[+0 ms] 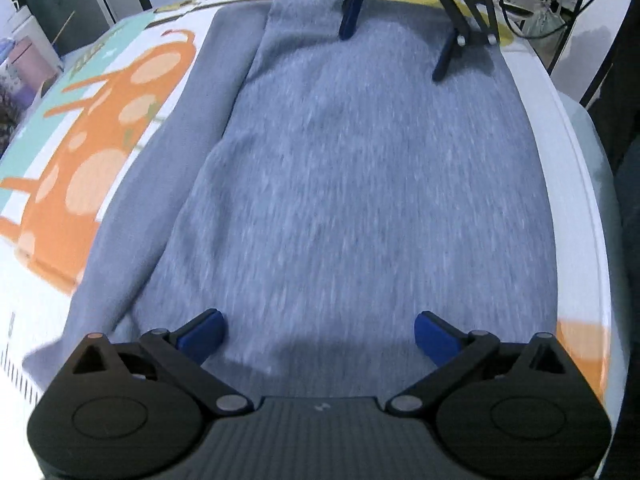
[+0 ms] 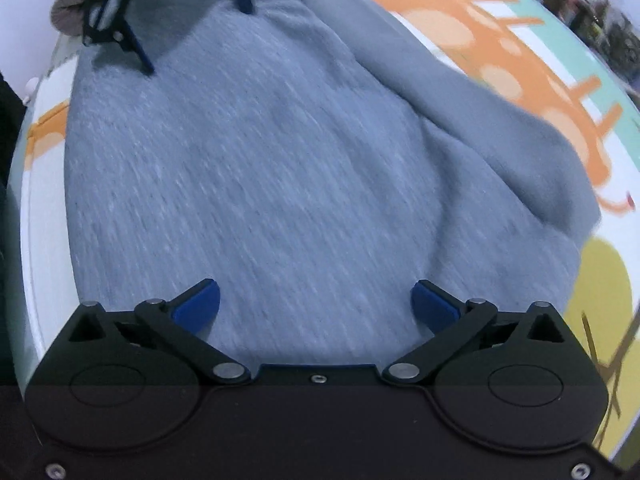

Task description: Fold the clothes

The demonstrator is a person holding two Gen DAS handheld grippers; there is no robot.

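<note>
A grey knit garment point(image 1: 360, 180) lies spread flat on a printed mat, with a long folded strip of it point(image 1: 172, 152) running along its left side. My left gripper point(image 1: 320, 332) hangs open just above the near end of the cloth, nothing between its blue pads. At the far end my right gripper point(image 1: 396, 40) is open too, its blue fingers pointing down at the fabric. In the right wrist view the same garment point(image 2: 260, 160) fills the frame, the right gripper point(image 2: 316, 304) stands open over it, and the left gripper point(image 2: 192, 24) shows at the top left.
The mat point(image 1: 100, 140) carries an orange spotted animal print on white and teal. The table's white edge point(image 1: 568, 160) runs close along the garment's right side. Room clutter point(image 1: 24, 60) stands beyond the table at far left. A yellow patch of the mat point(image 2: 600, 288) lies right of the cloth.
</note>
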